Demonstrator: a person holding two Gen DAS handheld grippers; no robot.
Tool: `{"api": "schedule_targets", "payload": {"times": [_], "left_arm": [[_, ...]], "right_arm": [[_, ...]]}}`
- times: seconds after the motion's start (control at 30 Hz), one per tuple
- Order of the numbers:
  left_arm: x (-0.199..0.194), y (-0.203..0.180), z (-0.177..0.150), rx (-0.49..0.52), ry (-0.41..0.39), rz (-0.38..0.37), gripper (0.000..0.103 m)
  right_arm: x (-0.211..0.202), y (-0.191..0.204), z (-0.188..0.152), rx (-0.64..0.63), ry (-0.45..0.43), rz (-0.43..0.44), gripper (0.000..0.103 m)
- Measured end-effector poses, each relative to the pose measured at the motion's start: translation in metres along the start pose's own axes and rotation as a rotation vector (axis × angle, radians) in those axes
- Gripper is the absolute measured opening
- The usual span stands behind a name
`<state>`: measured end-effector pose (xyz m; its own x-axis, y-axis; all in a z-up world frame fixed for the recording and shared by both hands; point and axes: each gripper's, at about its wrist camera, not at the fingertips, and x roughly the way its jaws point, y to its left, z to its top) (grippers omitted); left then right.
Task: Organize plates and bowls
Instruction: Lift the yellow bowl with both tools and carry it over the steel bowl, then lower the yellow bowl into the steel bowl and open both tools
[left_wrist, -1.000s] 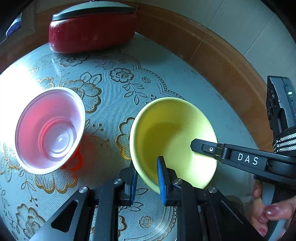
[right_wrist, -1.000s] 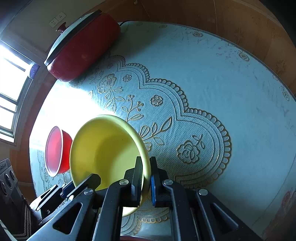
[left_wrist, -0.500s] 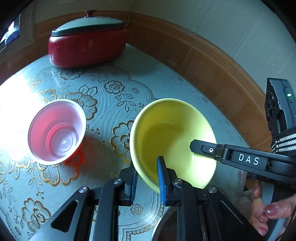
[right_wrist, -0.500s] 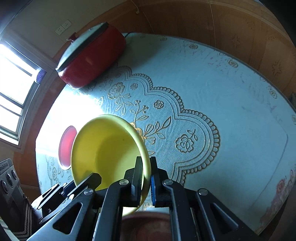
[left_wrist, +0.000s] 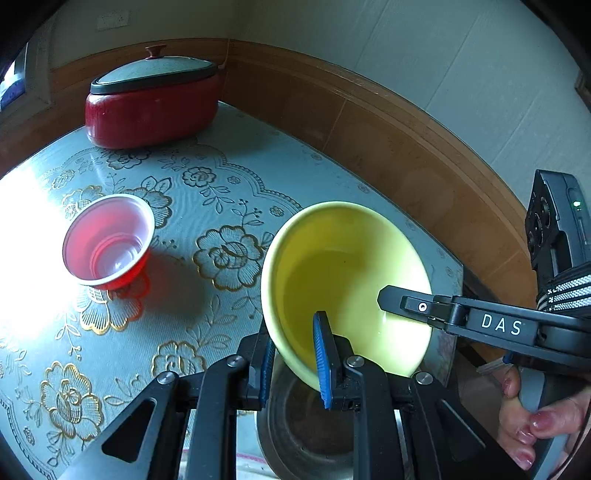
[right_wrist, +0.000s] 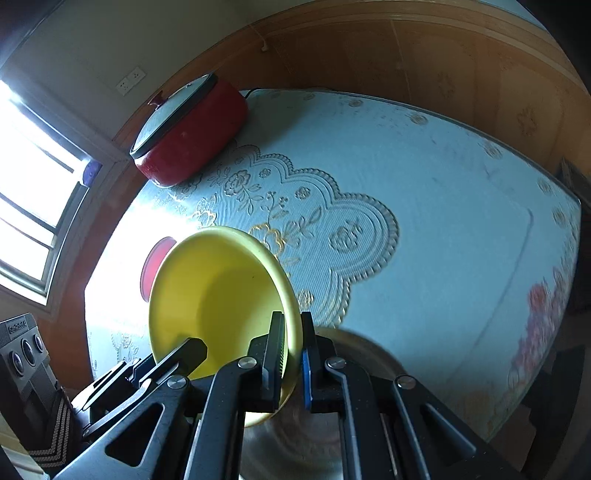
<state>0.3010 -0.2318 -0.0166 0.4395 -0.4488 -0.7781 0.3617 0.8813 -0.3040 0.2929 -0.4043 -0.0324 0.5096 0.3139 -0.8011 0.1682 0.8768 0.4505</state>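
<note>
Between both hand-held grippers, off the counter (left_wrist: 332, 173): yellow bowl (left_wrist: 343, 266), tilted, clamped at two spots on its rim. Left hand-held gripper (left_wrist: 291, 354) narrowed onto the near rim, one blue pad inside the bowl, the other outside. Right hand-held gripper (right_wrist: 293, 354) pinched tight on the rim at its side, likewise one pad in, one out; seen from the left camera reaching in from the right, with fingers (left_wrist: 532, 424) of a hand wrapped on its handle.

Step in hand, by the look of it: carrying the yellow bowl toward a stacking place. Directly below both grippers, a dark metal bowl (left_wrist: 306, 424), probably the target. Ahead and to the left of the left gripper, resting on the counter: red plastic bowl (left_wrist: 107, 240). Farther ahead, at the back: red lidded pot (left_wrist: 151, 107).

Next move likely calls for levelling the bowl, centring it over its destination, lowering, and letting go with both sides together so it does not tip.

Hard to make out: the metal bowl, mostly hidden behind gripper bodies and blurred in the right view. Red plastic bowl nearly all hidden behind the yellow one there. Left part of the counter washed out by window glare.
</note>
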Motion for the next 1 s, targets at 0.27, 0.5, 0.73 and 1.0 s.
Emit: {"api": "schedule_targets", "payload": {"times": [0.27,0.5,0.73,1.0], "left_arm": [[-0.006,-0.019,-0.021,0.041,0.029,-0.022,0.020],[-0.002,-0.021,-0.032,0.065,0.092,-0.035,0.020],[0.003,-0.019,-0.041,0.079,0.139,-0.030,0.020],[0.016,-0.016,-0.045,0.096,0.191,-0.011,0.020]], "right_arm": [[-0.016,-0.017,-0.035,0.062,-0.014,-0.003,0.007],[-0.015,-0.036,-0.063,0.127,-0.003,-0.028,0.007],[-0.011,-0.041,-0.079,0.164,0.011,-0.038,0.008],[-0.001,-0.045,-0.083,0.176,0.036,-0.057,0.008]]}}
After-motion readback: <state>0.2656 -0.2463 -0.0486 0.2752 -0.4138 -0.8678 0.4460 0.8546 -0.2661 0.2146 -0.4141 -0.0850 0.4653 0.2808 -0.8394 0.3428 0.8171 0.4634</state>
